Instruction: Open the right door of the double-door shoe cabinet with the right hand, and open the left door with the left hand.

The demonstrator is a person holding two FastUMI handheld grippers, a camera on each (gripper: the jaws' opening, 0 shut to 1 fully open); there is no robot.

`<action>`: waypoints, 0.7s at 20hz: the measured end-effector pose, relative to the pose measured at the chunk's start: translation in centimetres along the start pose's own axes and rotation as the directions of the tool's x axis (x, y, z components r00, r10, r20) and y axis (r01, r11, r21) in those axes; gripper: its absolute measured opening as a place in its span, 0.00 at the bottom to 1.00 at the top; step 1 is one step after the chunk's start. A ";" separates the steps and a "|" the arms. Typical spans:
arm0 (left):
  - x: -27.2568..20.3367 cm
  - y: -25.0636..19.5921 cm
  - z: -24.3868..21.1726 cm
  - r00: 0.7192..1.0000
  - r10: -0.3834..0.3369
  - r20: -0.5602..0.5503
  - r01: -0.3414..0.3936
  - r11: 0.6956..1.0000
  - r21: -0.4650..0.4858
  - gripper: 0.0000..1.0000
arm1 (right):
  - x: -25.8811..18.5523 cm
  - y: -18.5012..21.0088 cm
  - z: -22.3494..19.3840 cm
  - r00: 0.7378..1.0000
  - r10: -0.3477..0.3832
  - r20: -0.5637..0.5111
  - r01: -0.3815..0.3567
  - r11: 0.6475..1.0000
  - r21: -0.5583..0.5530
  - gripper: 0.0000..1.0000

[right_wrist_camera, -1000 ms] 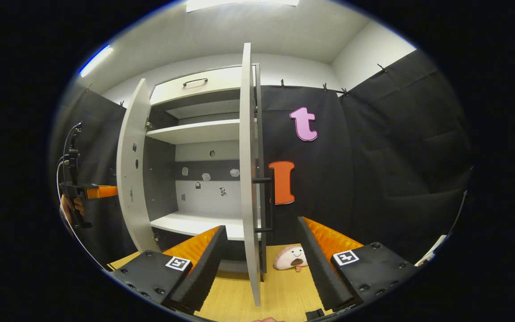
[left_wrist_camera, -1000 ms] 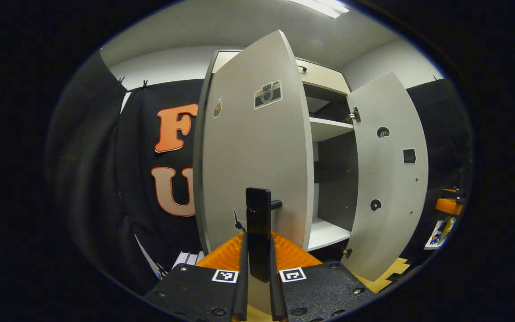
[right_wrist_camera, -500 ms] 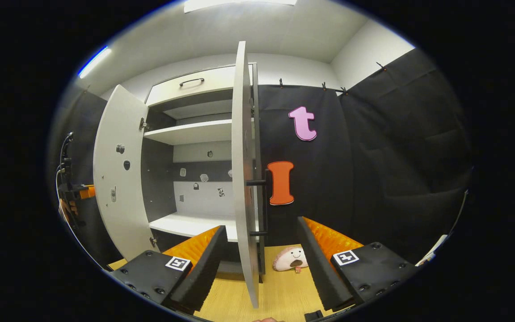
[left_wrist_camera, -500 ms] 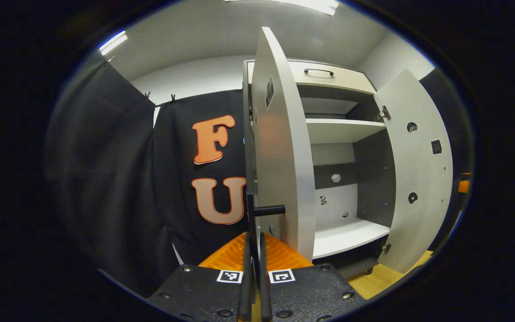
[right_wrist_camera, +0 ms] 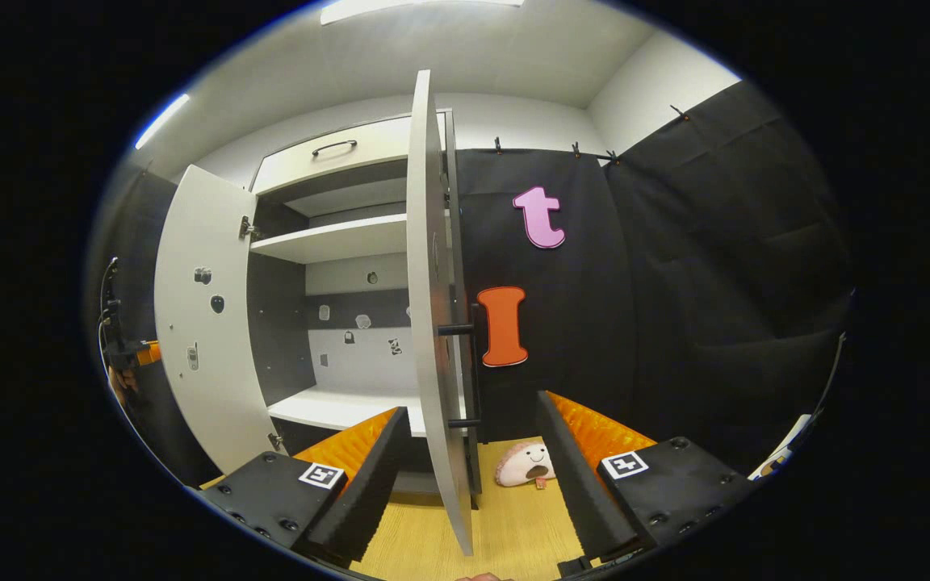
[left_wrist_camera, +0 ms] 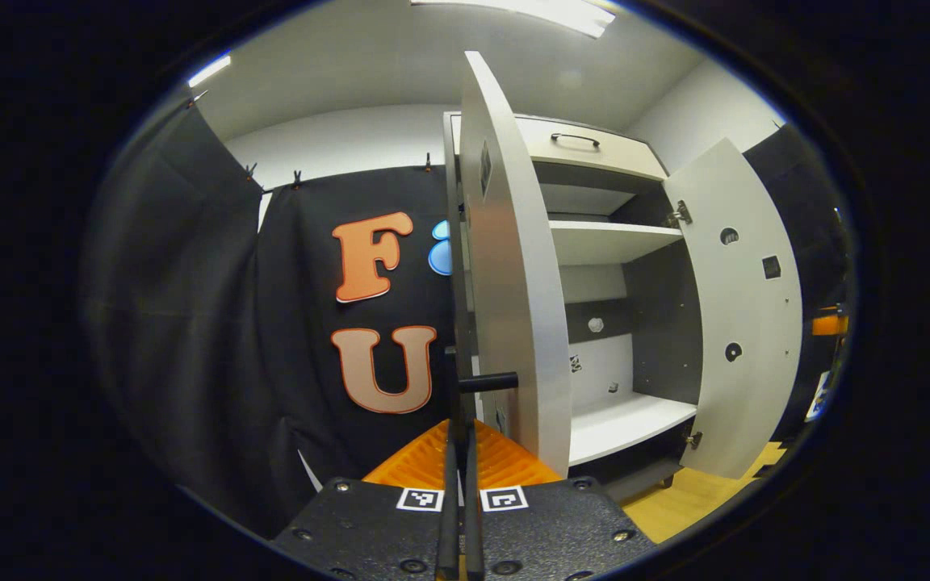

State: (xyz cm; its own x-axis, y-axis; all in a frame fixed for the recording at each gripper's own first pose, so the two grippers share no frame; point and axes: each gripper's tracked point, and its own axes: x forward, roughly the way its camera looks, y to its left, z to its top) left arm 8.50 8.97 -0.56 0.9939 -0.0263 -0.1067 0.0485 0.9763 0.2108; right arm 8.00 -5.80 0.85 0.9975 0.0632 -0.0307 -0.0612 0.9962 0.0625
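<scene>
Both cabinet [right_wrist_camera: 352, 238] doors open.
Left tool [left_wrist_camera: 458, 452] clamped on left door [left_wrist_camera: 505, 274] handle [left_wrist_camera: 465, 387]; right tool [right_wrist_camera: 473, 476] apart, straddling right door [right_wrist_camera: 433, 323].

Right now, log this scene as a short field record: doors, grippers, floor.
left door: open, edge toward the left gripper view
right door: open, edge toward the right gripper view
left hand-held gripper: closed on the left door handle
right hand-held gripper: open, holding nothing
shelves: bare white boards
floor: plush toy beside the cabinet

Recording booth: black cloth walls [right_wrist_camera: 675, 266], shoe cabinet [right_wrist_camera: 336, 242].
</scene>
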 end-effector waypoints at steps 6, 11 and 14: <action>-0.1 -0.5 0.2 0.998 -0.052 0.018 0.052 0.999 -0.001 0.06 | 0.0 1.8 0.8 0.999 0.034 0.004 -0.034 0.999 0.025 1.00; -2.3 0.1 0.5 0.999 -0.011 0.033 0.012 1.000 -0.018 0.04 | -0.3 2.3 1.4 0.999 0.044 0.021 -0.044 0.999 -0.020 1.00; -4.0 0.8 1.0 0.996 0.078 0.043 -0.075 0.995 -0.064 0.02 | -0.5 1.8 1.6 1.000 0.010 0.005 -0.010 0.999 -0.051 1.00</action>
State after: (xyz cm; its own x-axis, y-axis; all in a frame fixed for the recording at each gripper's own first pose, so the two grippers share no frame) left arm 4.69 9.65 1.02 0.9980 0.0404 -0.0480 -0.0325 0.9873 0.1557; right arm 7.40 -4.15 2.53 0.9970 0.0733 -0.0246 -0.0730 0.9973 0.0119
